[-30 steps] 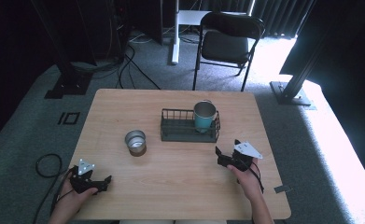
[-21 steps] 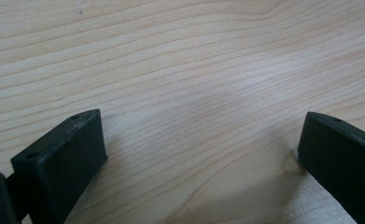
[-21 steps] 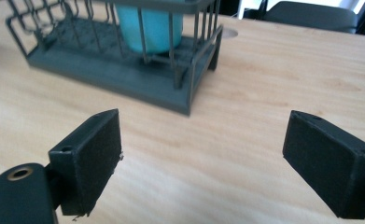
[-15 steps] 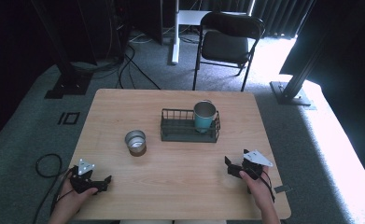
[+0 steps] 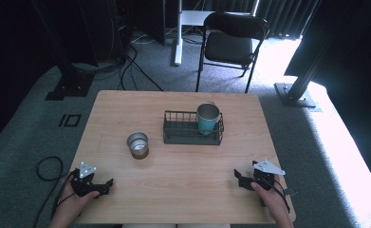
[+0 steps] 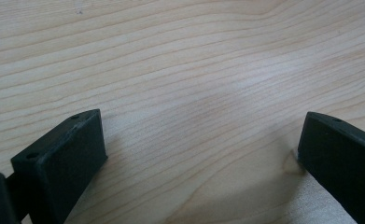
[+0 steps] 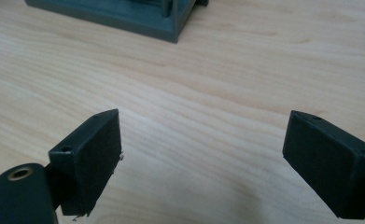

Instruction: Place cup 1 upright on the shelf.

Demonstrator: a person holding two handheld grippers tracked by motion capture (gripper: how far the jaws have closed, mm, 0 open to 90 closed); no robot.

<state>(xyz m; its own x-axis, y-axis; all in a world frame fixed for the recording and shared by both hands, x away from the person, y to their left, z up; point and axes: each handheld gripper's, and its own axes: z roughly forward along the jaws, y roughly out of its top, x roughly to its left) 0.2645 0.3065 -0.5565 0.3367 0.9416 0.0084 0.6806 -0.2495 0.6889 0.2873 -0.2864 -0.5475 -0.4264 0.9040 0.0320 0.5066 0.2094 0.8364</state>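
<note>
Since both grippers are parked at the near edge of the tabletop with nothing held, the likely target is judged to be one of the two cups. The left gripper has its jaws spread wide, with only bare wood seen between them in the left gripper view. The right gripper is likewise wide open and empty, and a corner of the wire basket is seen well ahead of its jaws, a bit to their left.

The small metal cup stands upright, ahead of the left jaws and off to their right, well apart from them. The teal tumbler is already standing in the basket's right end.

That metal cup is probably light, stiff and kinda slippery, so it's best pinched across the wall just below the rim, squarely, or it could be tipped or squirted out.
</note>
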